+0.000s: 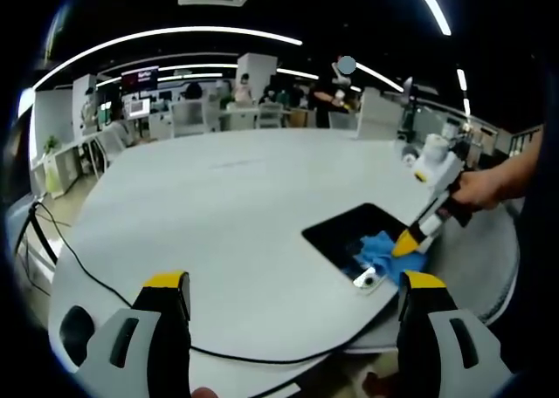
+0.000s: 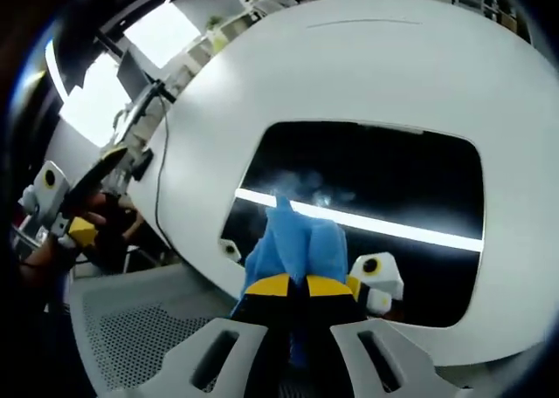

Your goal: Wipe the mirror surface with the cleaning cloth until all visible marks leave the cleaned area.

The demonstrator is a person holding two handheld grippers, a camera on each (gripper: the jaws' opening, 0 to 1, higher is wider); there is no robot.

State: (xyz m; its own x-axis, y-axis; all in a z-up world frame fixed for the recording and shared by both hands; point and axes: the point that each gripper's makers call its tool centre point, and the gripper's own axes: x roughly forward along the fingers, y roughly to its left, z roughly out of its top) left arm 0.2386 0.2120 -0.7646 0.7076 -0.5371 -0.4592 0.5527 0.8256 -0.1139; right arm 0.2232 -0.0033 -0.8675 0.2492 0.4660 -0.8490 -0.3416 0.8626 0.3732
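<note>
1. In the left gripper view, the left gripper [image 1: 293, 298] is held above the white table [image 1: 227, 206], its yellow-tipped jaws spread wide apart with nothing between them.
2. The mirror [image 1: 354, 232], a dark rectangular panel with rounded corners, is seen lying flat on the table near its right-hand edge.
3. The blue cleaning cloth [image 1: 380, 251] is seen resting on the near part of the mirror, and the right gripper [image 1: 409, 241] is pressed down onto it from the right, held by a person's hand [image 1: 489, 187].
4. A black cable [image 1: 113, 284] is seen trailing across the near left part of the table.
5. An office with desks, chairs and ceiling strip lights is visible beyond the table.
6. In the right gripper view, the right gripper [image 2: 291, 286] is seen with its jaws drawn together, pinching the cleaning cloth [image 2: 295, 236].
7. The cloth is pressed against the near edge of the mirror [image 2: 384, 180], in which a bright ceiling light is reflected as a white bar.
8. A faint cloudy smear [image 2: 306, 184] is seen on the mirror just beyond the cloth.
9. The left gripper [image 2: 83, 188] is seen at the left, off the table [image 2: 349, 75], held in a hand [image 2: 96, 215].
</note>
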